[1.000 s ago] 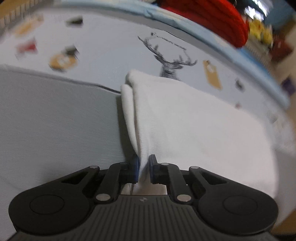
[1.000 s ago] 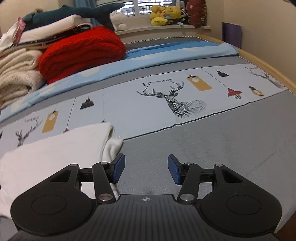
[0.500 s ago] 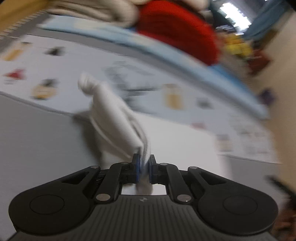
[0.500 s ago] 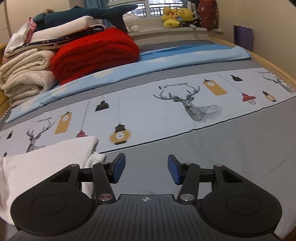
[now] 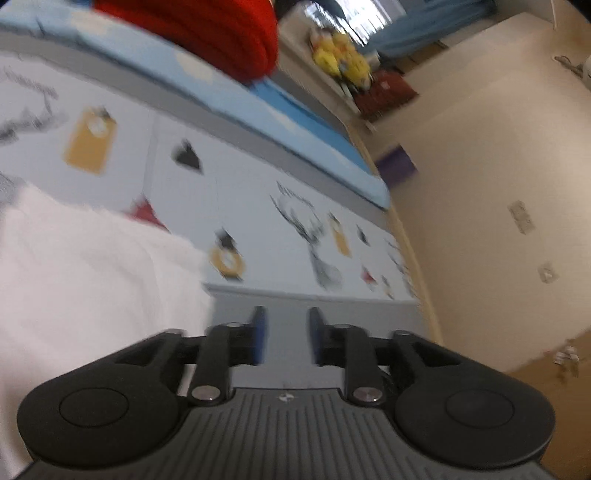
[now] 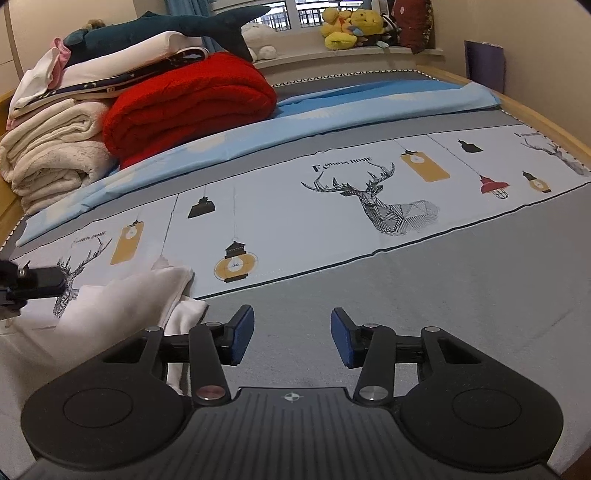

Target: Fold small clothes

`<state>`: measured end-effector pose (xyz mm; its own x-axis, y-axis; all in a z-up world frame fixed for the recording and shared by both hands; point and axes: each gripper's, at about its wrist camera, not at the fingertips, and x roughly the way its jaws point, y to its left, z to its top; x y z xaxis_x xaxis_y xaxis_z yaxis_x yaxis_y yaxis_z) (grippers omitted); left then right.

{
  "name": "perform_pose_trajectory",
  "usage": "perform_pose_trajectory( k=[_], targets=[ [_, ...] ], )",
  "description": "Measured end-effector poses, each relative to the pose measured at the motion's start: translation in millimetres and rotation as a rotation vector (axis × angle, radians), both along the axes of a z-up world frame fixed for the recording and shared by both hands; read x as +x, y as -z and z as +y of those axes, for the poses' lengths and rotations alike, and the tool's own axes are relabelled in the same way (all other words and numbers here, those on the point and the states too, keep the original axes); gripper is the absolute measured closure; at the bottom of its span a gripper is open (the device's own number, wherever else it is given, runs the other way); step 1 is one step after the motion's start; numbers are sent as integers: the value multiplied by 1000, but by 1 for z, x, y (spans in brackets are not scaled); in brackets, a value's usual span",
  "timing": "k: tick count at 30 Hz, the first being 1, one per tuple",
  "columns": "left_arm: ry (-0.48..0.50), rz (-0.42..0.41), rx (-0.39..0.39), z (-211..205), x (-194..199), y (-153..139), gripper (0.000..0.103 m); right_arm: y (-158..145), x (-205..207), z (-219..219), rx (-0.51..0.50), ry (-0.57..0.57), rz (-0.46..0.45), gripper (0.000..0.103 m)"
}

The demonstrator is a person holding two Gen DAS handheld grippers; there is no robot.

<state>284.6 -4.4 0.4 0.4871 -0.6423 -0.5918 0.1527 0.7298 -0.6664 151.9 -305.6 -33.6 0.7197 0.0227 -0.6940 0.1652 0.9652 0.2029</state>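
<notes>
A folded white garment (image 5: 85,280) lies on the bed to the left of my left gripper (image 5: 284,338), which is open and empty just past the cloth's right edge. In the right wrist view the same white garment (image 6: 122,306) lies at the lower left, folded over on itself. My right gripper (image 6: 291,338) is open and empty over the grey part of the bedsheet, to the right of the garment. The left gripper's tip (image 6: 33,282) shows at the far left edge, above the cloth.
A red blanket (image 6: 188,107), cream towels (image 6: 51,155) and stacked bedding sit at the back left of the bed. A light blue sheet (image 6: 332,110) lies behind the deer-print strip. Plush toys (image 6: 351,26) line the windowsill. The wooden bed edge (image 6: 546,125) and wall are at the right.
My left gripper carried the garment's edge up and over to the right, then opened and let it go. The right gripper stayed open and shifted slightly.
</notes>
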Motion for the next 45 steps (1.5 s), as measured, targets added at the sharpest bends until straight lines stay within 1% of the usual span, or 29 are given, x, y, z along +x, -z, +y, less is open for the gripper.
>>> perform_pose_trajectory(
  k=[2,5,7,9,14,16,18,23,25,27,28,29,30,32,34,35,36,37,38,39,40,41,42,44,45],
  targets=[
    [-48,14,43,18,1,2,71,2,2,0,12,-1,9,55],
    [-109,98,124,45,1,14,71,4,7,7,57,-21,12,55],
    [-101,117,212,57,-1,21,71,6,13,16,93,-37,13,55],
    [-61,139,265,69,-3,32,71,8,21,28,147,-53,16,55],
    [-20,168,340,104,-20,56,71,20,52,64,236,-99,51,55],
    [-5,152,364,112,-25,55,71,28,65,76,265,-96,74,55],
    [19,145,359,119,-29,54,71,38,79,86,294,-88,100,55],
    [52,161,420,119,-29,55,71,66,111,108,280,-93,163,55],
    [61,156,430,117,-28,54,71,74,121,112,286,-86,185,56],
    [69,153,438,114,-27,54,71,75,126,114,284,-96,168,75],
    [71,153,442,113,-26,54,71,74,127,117,274,-113,150,92],
    [71,155,446,112,-26,54,71,73,128,118,263,-124,140,96],
    [72,156,450,111,-26,53,71,71,127,119,255,-129,123,98],
    [79,156,453,108,-26,54,71,59,121,116,260,-132,53,99],
    [93,156,458,103,-27,56,71,40,112,109,279,-113,-73,99],
    [105,160,464,100,-28,58,71,34,109,105,253,-91,-106,99],
    [116,168,477,96,-29,62,71,36,109,101,218,-55,-91,99],
    [127,174,497,93,-30,65,71,43,113,96,179,-12,-32,97],
    [134,174,518,91,-32,68,71,52,117,92,157,15,31,93],
    [136,171,530,89,-33,68,71,60,119,88,155,31,83,93],
    [131,170,528,89,-33,68,71,64,117,83,176,39,110,93],
    [124,169,518,89,-32,67,71,63,114,80,196,41,110,93],
    [117,165,509,89,-32,66,68,60,110,76,216,34,100,90],
    [107,151,498,88,-32,62,66,52,98,72,239,-12,78,68],
    [106,149,495,87,-32,61,66,51,95,71,250,-45,88,64]
  ],
)
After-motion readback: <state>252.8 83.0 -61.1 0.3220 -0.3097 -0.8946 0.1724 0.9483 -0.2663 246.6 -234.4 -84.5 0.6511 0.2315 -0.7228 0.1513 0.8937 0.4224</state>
